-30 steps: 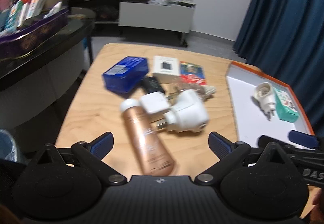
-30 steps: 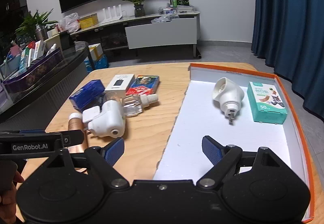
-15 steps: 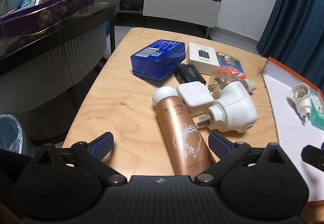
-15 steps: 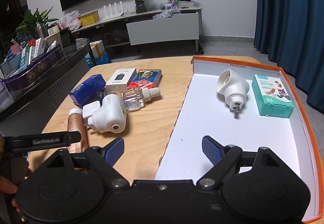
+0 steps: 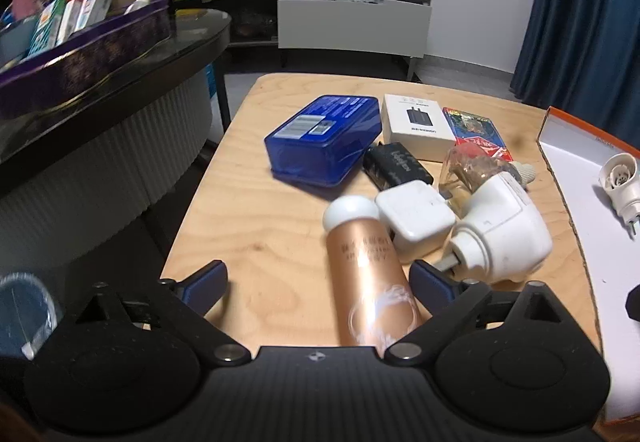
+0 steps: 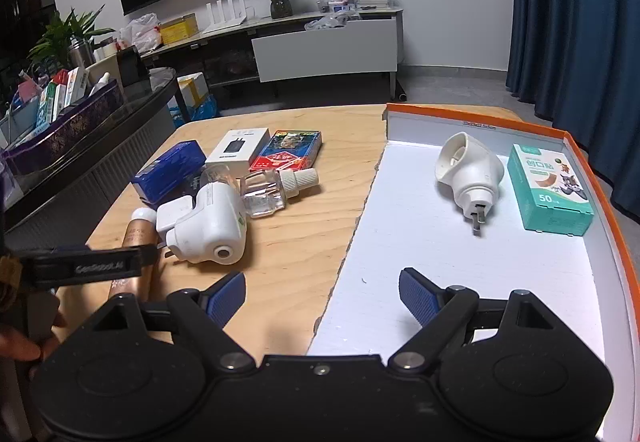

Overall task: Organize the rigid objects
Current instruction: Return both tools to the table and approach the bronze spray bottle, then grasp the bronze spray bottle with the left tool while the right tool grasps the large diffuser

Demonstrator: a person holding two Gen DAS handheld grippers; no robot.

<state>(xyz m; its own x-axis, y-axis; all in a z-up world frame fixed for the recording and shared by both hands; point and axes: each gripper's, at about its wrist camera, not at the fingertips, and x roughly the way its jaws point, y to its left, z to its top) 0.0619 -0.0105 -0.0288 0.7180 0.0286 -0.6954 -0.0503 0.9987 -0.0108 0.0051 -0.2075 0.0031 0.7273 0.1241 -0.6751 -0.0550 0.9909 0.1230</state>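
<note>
Left tongs (image 5: 318, 280) open astride gold bottle (image 5: 370, 282) on table (image 5: 256, 226).

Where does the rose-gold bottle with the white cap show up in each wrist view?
Left wrist view: the rose-gold bottle with the white cap lies low and centre on the wooden table, running between the open jaws of the left gripper.
Right wrist view: the same bottle sits at the lower left, partly hidden behind the left gripper.
Shared landmark: the large white plug-in device beside it.
</note>
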